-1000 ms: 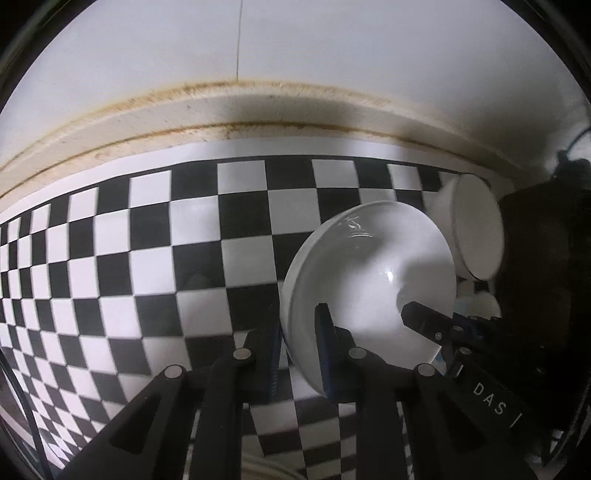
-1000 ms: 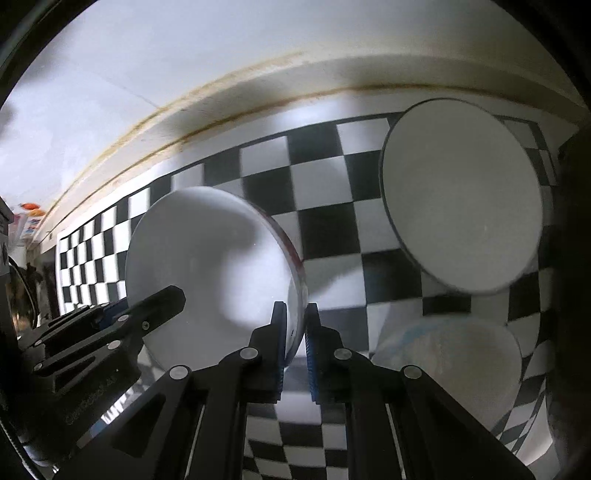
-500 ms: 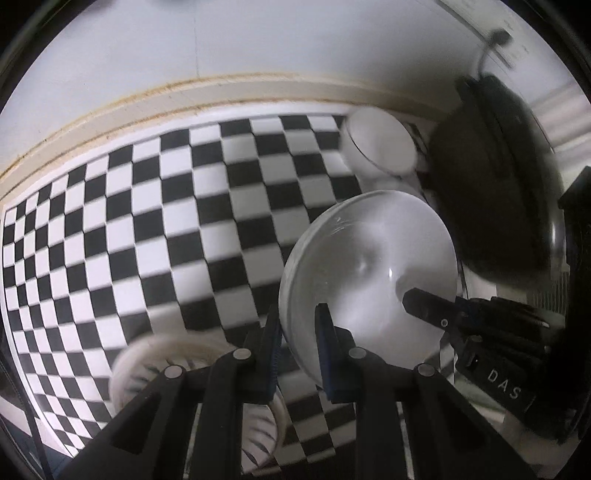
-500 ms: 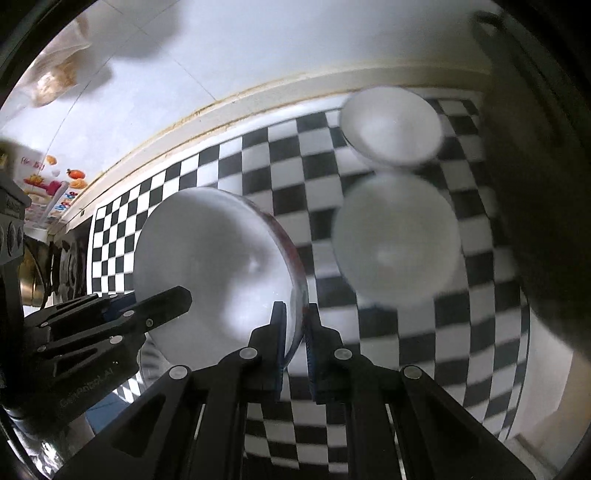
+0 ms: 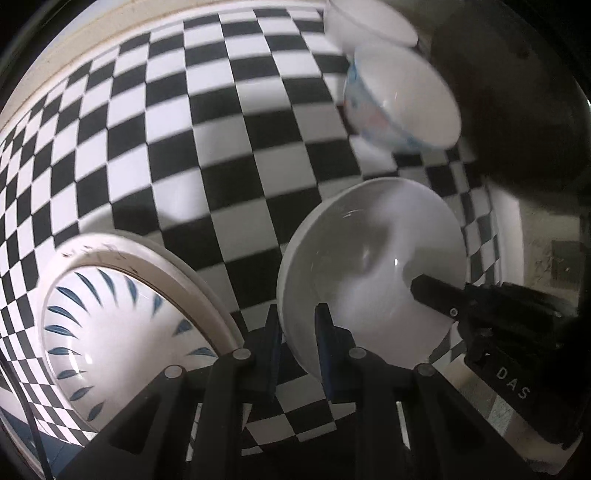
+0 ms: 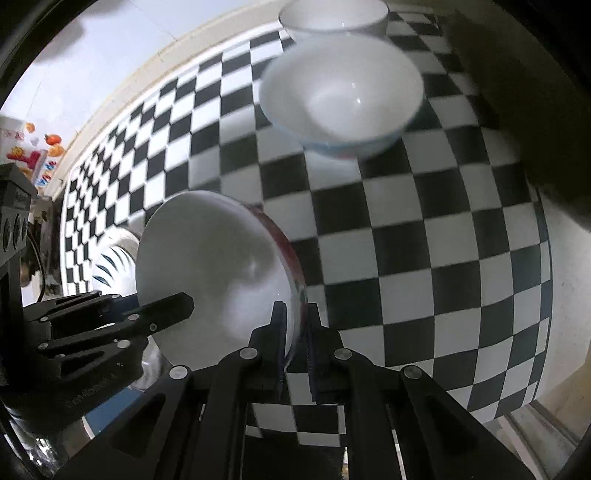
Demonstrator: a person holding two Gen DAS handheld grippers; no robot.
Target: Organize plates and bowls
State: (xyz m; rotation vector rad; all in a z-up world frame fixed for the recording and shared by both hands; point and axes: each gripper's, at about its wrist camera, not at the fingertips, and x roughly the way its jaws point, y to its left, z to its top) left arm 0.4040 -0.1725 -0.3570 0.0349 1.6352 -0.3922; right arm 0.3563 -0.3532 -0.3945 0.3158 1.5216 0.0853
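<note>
Both grippers hold one white bowl (image 5: pixel 373 273) by opposite rims above the checkered table (image 5: pixel 221 147). My left gripper (image 5: pixel 298 332) is shut on its near rim. My right gripper (image 6: pixel 296 332) is shut on the other rim, where the bowl (image 6: pixel 214 273) shows a red-patterned outside. A large plate with blue leaf marks (image 5: pixel 122 325) lies at lower left, also glimpsed in the right wrist view (image 6: pixel 114 266). A white bowl with blue pattern (image 5: pixel 402 99) (image 6: pixel 340 96) stands further back, with another white bowl (image 5: pixel 369 26) (image 6: pixel 332 18) behind it.
A large dark object (image 5: pixel 517 110) fills the right side beside the bowls. The table's right edge (image 6: pixel 550 295) meets a pale surface. A cream wall ledge (image 5: pixel 74 55) borders the far side. Colourful items (image 6: pixel 33 155) sit at far left.
Both grippers have lifted and pulled back with the bowl, tilting to look down. The blue-leaf plate has come into view, and the two standing bowls now sit further away.
</note>
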